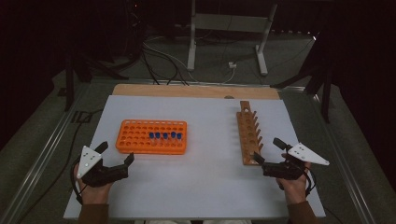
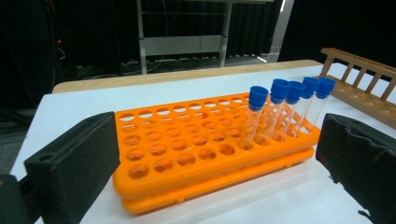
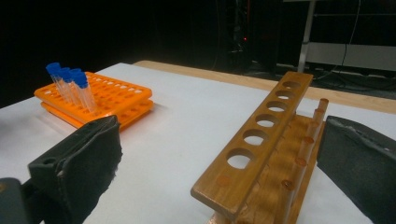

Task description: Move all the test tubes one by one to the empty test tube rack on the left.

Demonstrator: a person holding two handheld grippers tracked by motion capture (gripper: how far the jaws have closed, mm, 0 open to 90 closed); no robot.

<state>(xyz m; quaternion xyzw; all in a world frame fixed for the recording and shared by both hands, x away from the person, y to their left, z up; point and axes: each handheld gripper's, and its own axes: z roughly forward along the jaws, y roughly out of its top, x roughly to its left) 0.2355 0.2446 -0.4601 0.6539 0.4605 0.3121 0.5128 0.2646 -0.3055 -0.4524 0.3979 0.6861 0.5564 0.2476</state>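
An orange tube rack (image 1: pixel 140 140) lies left of centre on the white mat, with several blue-capped clear tubes (image 1: pixel 166 136) standing in a row near its right end. A wooden peg rack (image 1: pixel 247 133) lies at the right, its holes empty. My left gripper (image 1: pixel 116 153) sits at the orange rack's near left corner, open, and in the left gripper view the rack (image 2: pixel 187 154) and tubes (image 2: pixel 280 107) stand just ahead of the left gripper (image 2: pixel 215 161). My right gripper (image 1: pixel 268 150) is open by the wooden rack's near end (image 3: pixel 261 149), pads clear of it.
The white mat (image 1: pixel 201 186) covers a wooden tabletop (image 1: pixel 187 90) whose far edge shows. Beyond it are a metal stand's legs (image 1: pixel 226 42) and cables on the floor (image 1: pixel 159 60). Aluminium rails (image 1: pixel 42 158) run along both sides.
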